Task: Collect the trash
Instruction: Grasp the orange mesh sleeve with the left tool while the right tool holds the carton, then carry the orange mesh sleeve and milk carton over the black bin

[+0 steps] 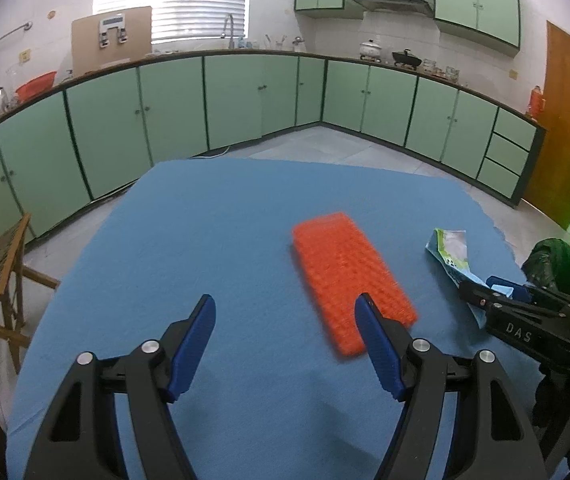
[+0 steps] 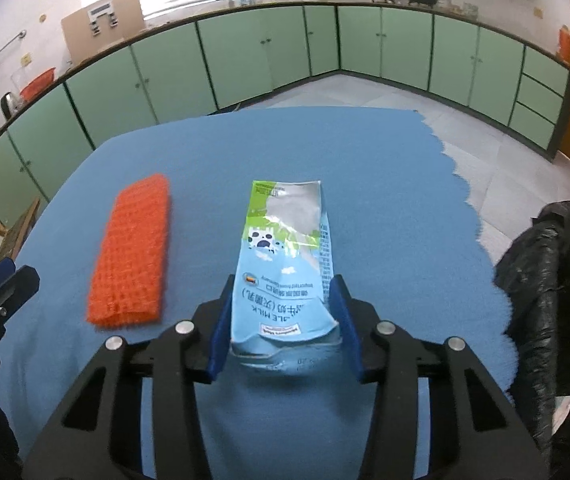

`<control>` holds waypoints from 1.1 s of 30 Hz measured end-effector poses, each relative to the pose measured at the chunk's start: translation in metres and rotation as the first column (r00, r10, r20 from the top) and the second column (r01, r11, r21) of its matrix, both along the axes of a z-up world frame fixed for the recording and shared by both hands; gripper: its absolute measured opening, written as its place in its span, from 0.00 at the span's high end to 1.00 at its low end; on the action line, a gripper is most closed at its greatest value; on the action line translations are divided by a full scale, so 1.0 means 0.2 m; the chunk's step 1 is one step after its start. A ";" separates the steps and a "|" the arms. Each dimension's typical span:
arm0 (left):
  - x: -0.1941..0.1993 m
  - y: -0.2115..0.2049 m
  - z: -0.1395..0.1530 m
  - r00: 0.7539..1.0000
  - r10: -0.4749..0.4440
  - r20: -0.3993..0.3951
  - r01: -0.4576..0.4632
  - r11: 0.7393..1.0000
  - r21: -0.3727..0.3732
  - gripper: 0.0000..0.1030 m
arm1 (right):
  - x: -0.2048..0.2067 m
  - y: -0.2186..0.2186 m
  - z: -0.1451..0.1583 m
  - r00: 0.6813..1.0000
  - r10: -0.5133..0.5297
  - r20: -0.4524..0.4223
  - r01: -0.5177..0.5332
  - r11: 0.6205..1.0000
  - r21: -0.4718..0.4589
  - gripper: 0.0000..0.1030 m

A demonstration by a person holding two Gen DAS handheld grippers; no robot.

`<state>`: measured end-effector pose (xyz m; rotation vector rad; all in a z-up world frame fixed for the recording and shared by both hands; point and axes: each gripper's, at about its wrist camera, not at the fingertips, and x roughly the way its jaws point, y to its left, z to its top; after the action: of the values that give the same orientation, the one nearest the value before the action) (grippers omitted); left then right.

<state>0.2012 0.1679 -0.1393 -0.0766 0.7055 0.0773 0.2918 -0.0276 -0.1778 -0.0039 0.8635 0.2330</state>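
Both ribbed blue pads of the right gripper point(image 2: 283, 286) clamp a flattened glossy milk carton point(image 2: 285, 264), seemingly creased; left gripper point(image 1: 285, 306) gapes.

On the blue-covered surface point(image 2: 245, 152), one flattened milk carton point(image 2: 285, 256) and one orange mesh pad point(image 2: 131, 256) are counted. One black plastic bag point(image 2: 557, 280) is seen at the surface's right edge. Two hand-held grippers are counted: the left hand-held gripper point(image 1: 285, 312) and the right hand-held gripper point(image 2: 283, 292).
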 end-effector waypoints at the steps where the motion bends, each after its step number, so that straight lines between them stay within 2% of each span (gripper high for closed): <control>1: 0.03 -0.03 0.00 1.000 -0.013 -0.001 0.013 1.000 -0.006 0.31 | 0.01 -0.02 0.00 1.000 -0.004 0.000 0.004 1.000 -0.001 0.57; 5: 0.11 -0.11 -0.03 0.999 -0.043 -0.027 0.043 0.999 -0.013 0.30 | 0.02 -0.07 -0.02 1.000 -0.022 -0.009 0.022 1.000 -0.002 0.57; 15: 0.27 -0.19 -0.19 0.990 -0.030 -0.140 0.025 0.999 -0.035 0.31 | 0.00 -0.11 -0.07 0.999 -0.029 -0.020 0.029 1.000 0.007 0.57; 17: 0.30 -0.18 -0.23 0.984 -0.046 -0.173 0.032 0.996 -0.080 0.44 | 0.00 -0.11 -0.07 0.999 -0.029 -0.020 0.029 1.000 0.010 0.57; 18: 0.30 -0.18 -0.24 0.983 -0.051 -0.177 0.034 0.995 -0.098 0.47 | 0.00 -0.11 -0.07 0.999 -0.029 -0.020 0.029 1.000 0.008 0.57; 20: 0.30 -0.21 -0.23 0.984 -0.077 -0.162 0.060 0.992 -0.108 0.72 | -0.01 -0.10 -0.07 0.999 -0.028 -0.020 0.028 1.000 0.000 0.57; 21: 0.30 -0.22 -0.22 0.984 -0.083 -0.158 0.068 0.993 -0.101 0.77 | -0.01 -0.09 -0.07 0.999 -0.028 -0.020 0.028 1.000 -0.002 0.57; 22: 0.30 -0.24 -0.22 0.984 -0.096 -0.149 0.081 0.992 -0.098 0.88 | 0.00 -0.10 -0.08 0.999 -0.028 -0.020 0.028 1.000 -0.001 0.57; 33: 0.17 -0.23 -0.09 0.992 -0.090 -0.089 0.088 0.996 -0.031 0.90 | -0.06 -0.13 -0.01 1.000 -0.025 0.007 0.025 1.000 0.013 0.59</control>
<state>0.2359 0.1223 -0.1577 -0.0674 0.7992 -0.0145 0.2798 -0.0532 -0.1797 0.0179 0.8544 0.2153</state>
